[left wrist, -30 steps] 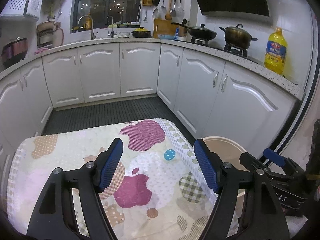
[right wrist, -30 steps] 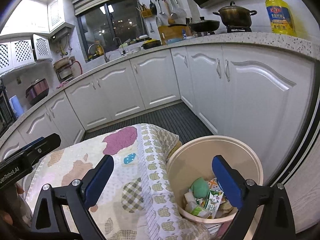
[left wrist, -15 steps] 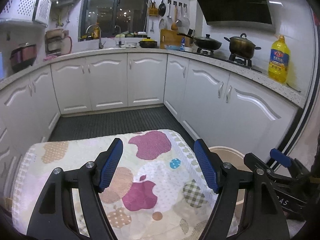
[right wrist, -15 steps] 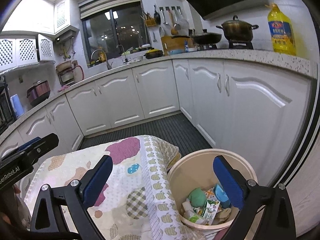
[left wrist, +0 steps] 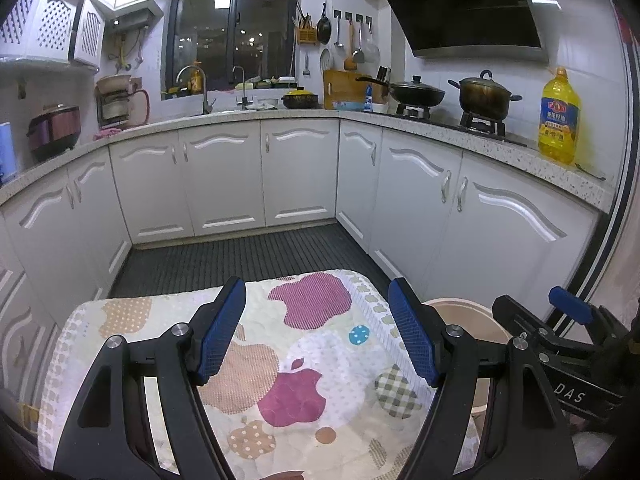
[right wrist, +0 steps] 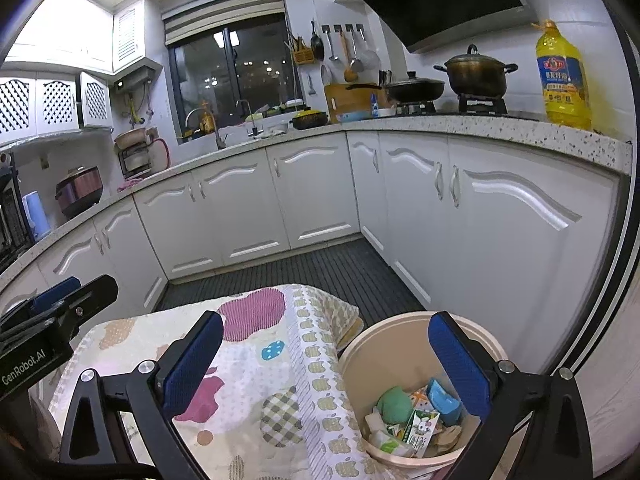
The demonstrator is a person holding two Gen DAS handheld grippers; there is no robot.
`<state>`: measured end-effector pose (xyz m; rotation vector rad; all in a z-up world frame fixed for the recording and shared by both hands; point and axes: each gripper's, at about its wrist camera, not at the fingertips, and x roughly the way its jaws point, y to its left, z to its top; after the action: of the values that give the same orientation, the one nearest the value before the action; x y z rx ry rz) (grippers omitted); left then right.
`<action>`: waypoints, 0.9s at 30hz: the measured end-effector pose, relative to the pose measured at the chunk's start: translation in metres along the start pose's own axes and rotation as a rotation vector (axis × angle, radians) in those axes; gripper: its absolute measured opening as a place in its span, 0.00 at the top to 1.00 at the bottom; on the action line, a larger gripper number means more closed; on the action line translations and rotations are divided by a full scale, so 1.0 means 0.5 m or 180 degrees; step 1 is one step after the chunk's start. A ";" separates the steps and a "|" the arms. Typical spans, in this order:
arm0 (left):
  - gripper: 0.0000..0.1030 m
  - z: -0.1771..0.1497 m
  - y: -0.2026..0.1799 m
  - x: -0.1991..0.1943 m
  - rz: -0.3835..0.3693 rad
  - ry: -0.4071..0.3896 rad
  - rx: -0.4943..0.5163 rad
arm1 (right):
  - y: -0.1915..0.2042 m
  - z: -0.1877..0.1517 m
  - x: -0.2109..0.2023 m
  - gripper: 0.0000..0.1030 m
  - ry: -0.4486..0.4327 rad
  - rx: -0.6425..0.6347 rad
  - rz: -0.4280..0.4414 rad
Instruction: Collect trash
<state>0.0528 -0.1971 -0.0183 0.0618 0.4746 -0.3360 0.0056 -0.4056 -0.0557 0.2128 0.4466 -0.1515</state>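
A beige round bin (right wrist: 404, 326) stands on the floor at the table's right side, holding several pieces of trash (right wrist: 416, 412): a green lump, a blue piece, small cartons and paper. Its rim also shows in the left wrist view (left wrist: 466, 308). My right gripper (right wrist: 328, 356) is open and empty, held above the table edge and the bin. My left gripper (left wrist: 316, 328) is open and empty above the apple-patterned tablecloth (left wrist: 304, 368). No trash shows on the cloth.
White kitchen cabinets (left wrist: 224, 176) wrap around the back and right under a speckled counter. A yellow oil bottle (left wrist: 558, 118), pots on the stove (left wrist: 484, 96) and a sink stand on it. Dark ribbed floor mat (left wrist: 240, 252) lies beyond the table.
Both grippers have tilted upward, so the counter and window sit lower in view and the table takes less of the frame. Both stay open and empty.
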 end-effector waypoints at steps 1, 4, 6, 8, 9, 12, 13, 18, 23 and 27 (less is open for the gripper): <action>0.29 0.001 0.000 0.000 0.0001 -0.0003 -0.0003 | 0.001 0.002 -0.002 0.01 -0.0012 -0.0013 -0.0010; 0.29 0.002 0.001 0.000 0.0002 -0.0008 -0.0010 | 0.006 0.008 -0.007 0.01 -0.0051 -0.0057 -0.0040; 0.29 0.002 0.001 0.000 0.0013 -0.0022 -0.0009 | 0.007 0.010 -0.009 0.01 -0.0061 -0.0081 -0.0058; 0.29 0.002 -0.002 -0.001 0.0029 -0.0036 0.0006 | 0.009 0.011 -0.009 0.01 -0.0063 -0.0103 -0.0061; 0.29 0.003 -0.003 0.000 0.0026 -0.0038 0.0012 | 0.008 0.011 -0.008 0.01 -0.0065 -0.0109 -0.0064; 0.29 0.002 -0.005 0.001 0.0022 -0.0038 0.0020 | 0.008 0.014 -0.007 0.01 -0.0079 -0.0108 -0.0072; 0.29 0.003 -0.004 0.001 0.0022 -0.0039 0.0017 | 0.007 0.016 -0.006 0.01 -0.0081 -0.0104 -0.0071; 0.29 0.003 -0.007 0.001 -0.0007 -0.0027 -0.0010 | 0.008 0.022 -0.007 0.01 -0.0119 -0.0107 -0.0077; 0.29 0.006 -0.012 -0.001 0.0018 -0.0043 0.0040 | 0.009 0.026 -0.008 0.01 -0.0133 -0.0112 -0.0066; 0.29 0.006 -0.017 0.000 0.0016 -0.0037 0.0061 | 0.011 0.028 -0.008 0.01 -0.0127 -0.0123 -0.0060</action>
<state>0.0513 -0.2054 -0.0152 0.0795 0.4597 -0.3358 0.0088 -0.4034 -0.0408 0.1673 0.4115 -0.1652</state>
